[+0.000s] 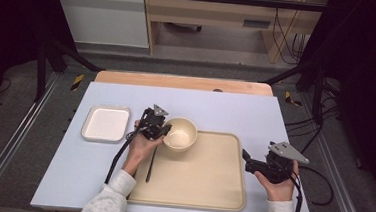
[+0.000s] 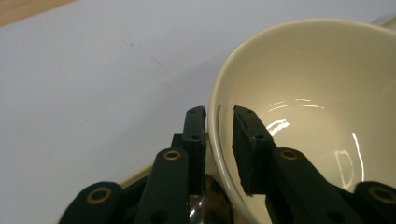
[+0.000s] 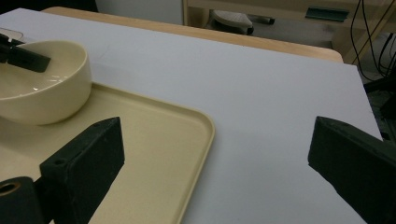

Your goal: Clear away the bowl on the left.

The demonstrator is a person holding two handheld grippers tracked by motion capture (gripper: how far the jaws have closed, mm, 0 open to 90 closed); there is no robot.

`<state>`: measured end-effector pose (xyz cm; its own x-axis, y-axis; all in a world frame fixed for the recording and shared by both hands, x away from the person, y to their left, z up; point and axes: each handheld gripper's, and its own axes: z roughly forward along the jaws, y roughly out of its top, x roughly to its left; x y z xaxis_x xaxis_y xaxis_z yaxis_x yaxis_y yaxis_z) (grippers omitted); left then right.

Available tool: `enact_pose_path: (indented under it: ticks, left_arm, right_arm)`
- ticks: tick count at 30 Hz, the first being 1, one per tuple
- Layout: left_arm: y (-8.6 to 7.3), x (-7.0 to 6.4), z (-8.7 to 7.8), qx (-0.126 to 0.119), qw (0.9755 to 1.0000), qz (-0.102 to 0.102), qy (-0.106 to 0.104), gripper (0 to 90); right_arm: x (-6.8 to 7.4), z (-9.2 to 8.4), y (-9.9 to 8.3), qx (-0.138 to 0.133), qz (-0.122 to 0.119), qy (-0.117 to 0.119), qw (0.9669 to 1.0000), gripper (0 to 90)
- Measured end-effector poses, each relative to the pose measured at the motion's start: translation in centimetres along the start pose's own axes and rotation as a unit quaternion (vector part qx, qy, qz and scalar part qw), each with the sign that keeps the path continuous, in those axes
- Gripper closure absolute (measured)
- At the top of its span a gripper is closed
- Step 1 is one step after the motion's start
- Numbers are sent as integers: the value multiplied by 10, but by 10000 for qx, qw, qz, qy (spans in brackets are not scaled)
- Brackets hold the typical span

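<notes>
Left gripper view is taken up by the cream bowl (image 2: 317, 116), round, glossy and smooth, with highlights on its inner wall; no writing or label can be read on it. Its rim is straddled by the left tool (image 2: 219, 122), one jaw outside and one inside, with gaps seen at both pads, so the rim is released. The bowl is placed at the far left corner of a matte beige tray (image 1: 210, 183) with rounded corners, laid on the pale blue table (image 1: 236, 109). A white rectangular dish (image 1: 106, 123) is set left of it. The right tool (image 3: 215, 154) is held wide open over the tray's right edge.
</notes>
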<state>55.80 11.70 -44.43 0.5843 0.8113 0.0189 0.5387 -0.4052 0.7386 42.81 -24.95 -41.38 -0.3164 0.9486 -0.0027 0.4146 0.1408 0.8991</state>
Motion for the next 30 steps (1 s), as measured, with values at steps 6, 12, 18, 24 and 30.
enact_pose_path:
  ticks: [6,12,18,24,30]
  left_arm:
    - [2,4,-21,-330,9995,12,-12,655]
    - [0,6,-50,-688,9975,82,-109,563]
    - [-7,11,-81,-1073,9941,156,-22,487]
    - [-22,24,-106,-1290,9915,133,72,444]
    - [-38,40,-119,-1339,9906,38,277,403]
  right_arm:
    - [0,0,0,-11,-10,-15,10000,40]
    - [-1,0,0,-15,16,-33,10000,40]
    - [-1,0,-1,0,7,-70,10000,40]
    - [-2,2,-2,24,0,-91,10000,40]
    - [-2,1,-2,42,12,-109,9999,40]
